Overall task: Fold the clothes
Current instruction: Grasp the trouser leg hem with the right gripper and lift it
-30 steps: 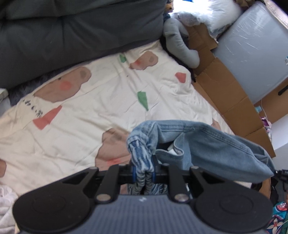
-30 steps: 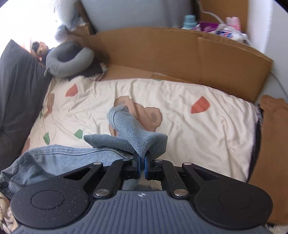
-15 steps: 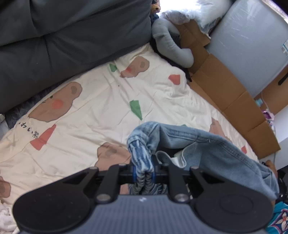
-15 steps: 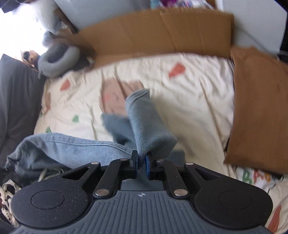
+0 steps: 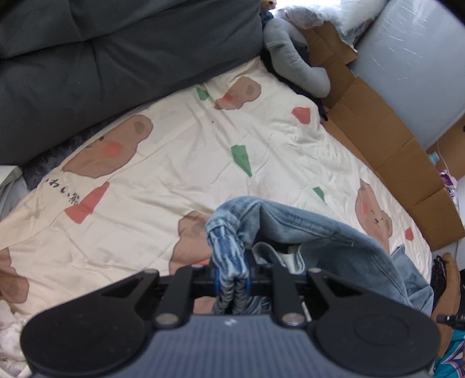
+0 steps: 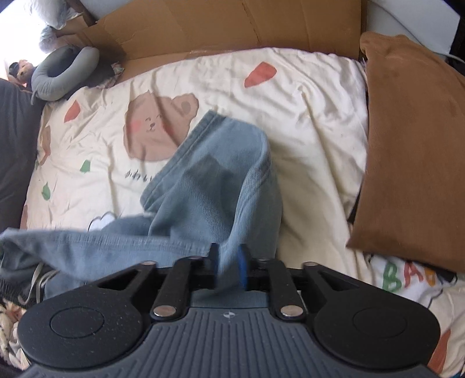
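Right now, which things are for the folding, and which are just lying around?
For the folding:
- jeans
- left hand-held gripper, shut on them
- right hand-held gripper, shut on them

Just lying around:
- bear bedspread
- brown pillow
- grey neck pillow
- cardboard

Left wrist view low over bedspread (image 5: 180, 162), facing sofa, right wrist view facing cardboard (image 6: 232, 26), both sharing jeans (image 5: 334, 232)

Cream bedsheet (image 5: 180, 162) w/ cartoon bears, plus red and green shapes printed all over. Dark grey duvet (image 5: 116, 49) bunched along one edge. Grey neck pillow (image 6: 62, 71) in the far corner, flattened cardboard (image 6: 232, 26) along the wall side, and a brown pillow (image 6: 412, 145) lying on the sheet's other end.
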